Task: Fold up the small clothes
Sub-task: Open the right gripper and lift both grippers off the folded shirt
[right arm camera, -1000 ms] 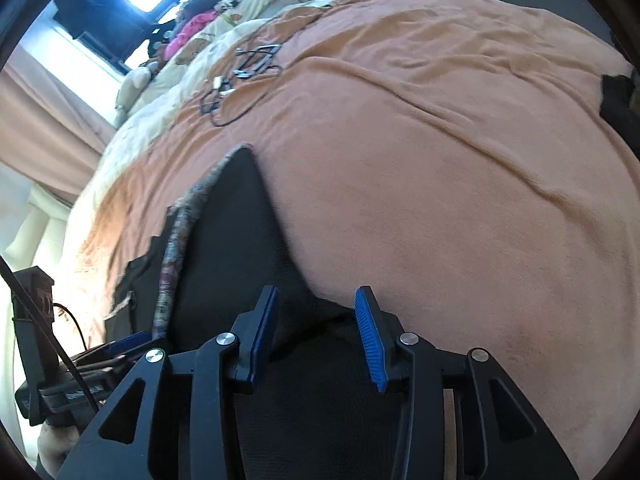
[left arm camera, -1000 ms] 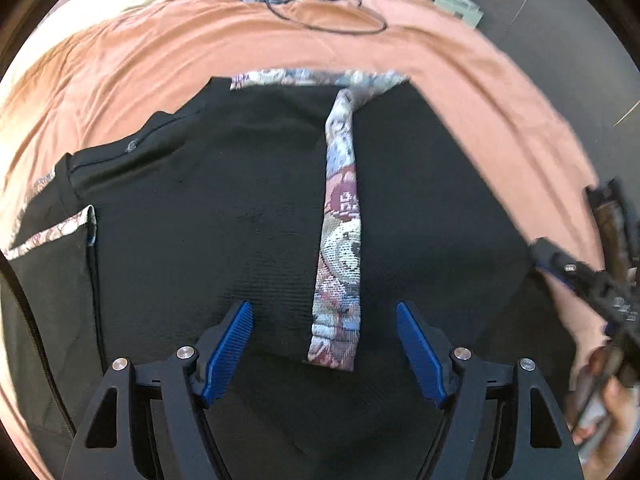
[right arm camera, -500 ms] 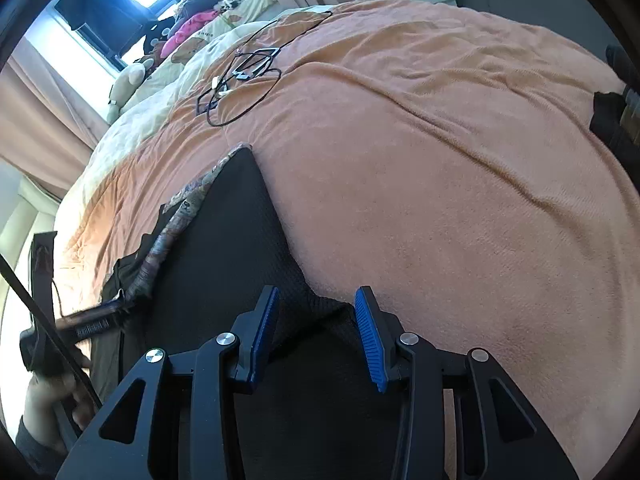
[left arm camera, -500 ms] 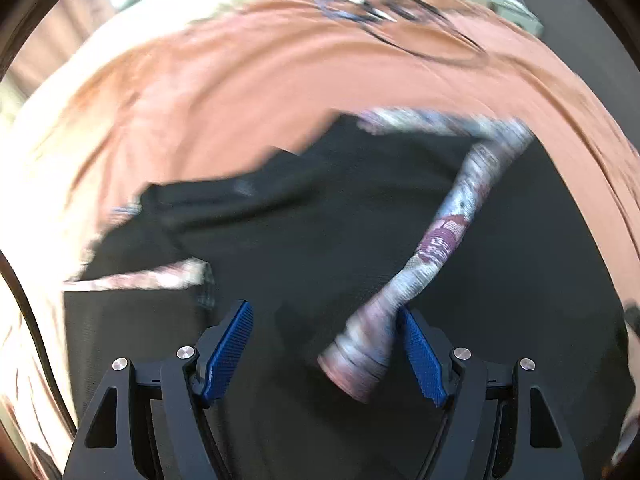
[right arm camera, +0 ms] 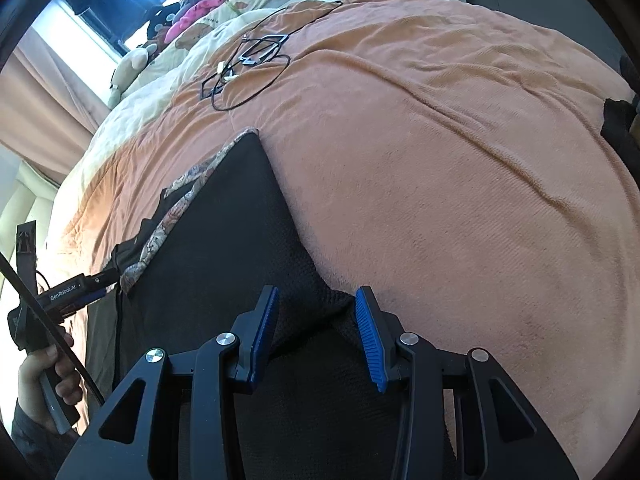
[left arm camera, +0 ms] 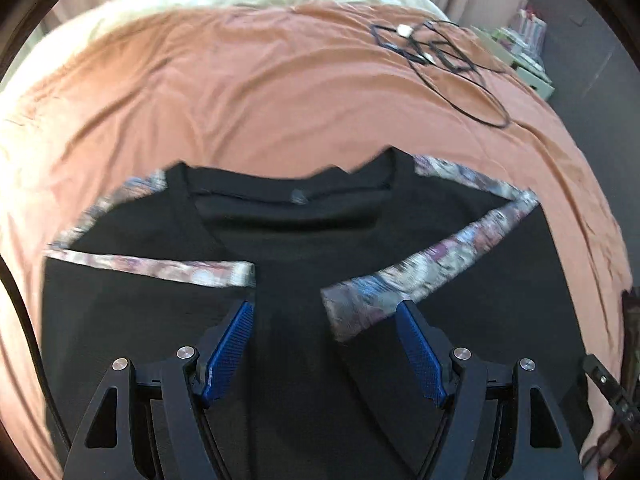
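An orange blanket (left arm camera: pixel 280 92) covered the bed. On it lay a black shirt (left arm camera: pixel 288 240), collar away from the left wrist camera, its lower part cut off behind both tools. Two patterned sleeve bands (left arm camera: pixel 432 264) crossed its front, blurred. The left gripper (left arm camera: pixel 324 344) stood wide open, holding nothing. The right gripper (right arm camera: pixel 316 320) stood part open astride the shirt's edge (right arm camera: pixel 312 304); contact there was possibly only apparent. A black cable (left arm camera: pixel 448 56) lay well beyond.
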Demonstrator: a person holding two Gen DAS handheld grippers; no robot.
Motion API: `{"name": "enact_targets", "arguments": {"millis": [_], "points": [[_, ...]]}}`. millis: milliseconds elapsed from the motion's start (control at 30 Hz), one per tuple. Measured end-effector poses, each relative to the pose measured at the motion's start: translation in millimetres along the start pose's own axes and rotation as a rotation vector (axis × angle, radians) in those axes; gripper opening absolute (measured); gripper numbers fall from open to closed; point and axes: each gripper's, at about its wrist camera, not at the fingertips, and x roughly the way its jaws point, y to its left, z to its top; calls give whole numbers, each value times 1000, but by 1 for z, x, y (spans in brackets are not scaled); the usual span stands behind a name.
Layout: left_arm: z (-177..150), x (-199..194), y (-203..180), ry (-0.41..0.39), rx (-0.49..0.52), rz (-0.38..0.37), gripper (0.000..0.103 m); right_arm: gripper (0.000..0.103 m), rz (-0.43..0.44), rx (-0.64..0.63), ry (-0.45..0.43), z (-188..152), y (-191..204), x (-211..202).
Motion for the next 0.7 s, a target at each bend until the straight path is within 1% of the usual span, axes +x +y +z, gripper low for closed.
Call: {"name": "enact_targets", "arguments": {"millis": [67, 100, 167, 233, 333, 400, 500, 533, 633, 700], "points": [[-3, 7, -8, 14, 35, 24, 75, 37, 0, -2, 0, 0, 0, -1], [-4, 13, -13, 19, 52, 54, 73, 37, 0, -2, -1, 1, 1, 0], [-3, 21, -16, 28, 48, 79, 67, 37, -2, -3, 2, 2, 1, 1], [0, 30, -17, 40, 36, 79, 67, 37, -4, -3, 5, 0, 1, 2], [4, 37, -17, 6, 29, 98, 67, 37, -1, 11, 16, -1, 0, 5], [8, 38, -16, -9, 25, 124, 67, 37, -2, 23, 21, 0, -2, 5], [15, 34, -13, -50, 17, 218, 60, 37, -1, 29, 22, 1, -3, 2], [16, 31, -12, -50, 7, 216, 56, 37, -4, 26, 19, 1, -2, 1], [17, 16, -6, -49, -23, 149, 56, 37, -2, 23, 10, 0, 1, -2], [13, -2, -1, -64, -20, 140, 56, 37, 0, 5, -1, -1, 5, -6]]}}
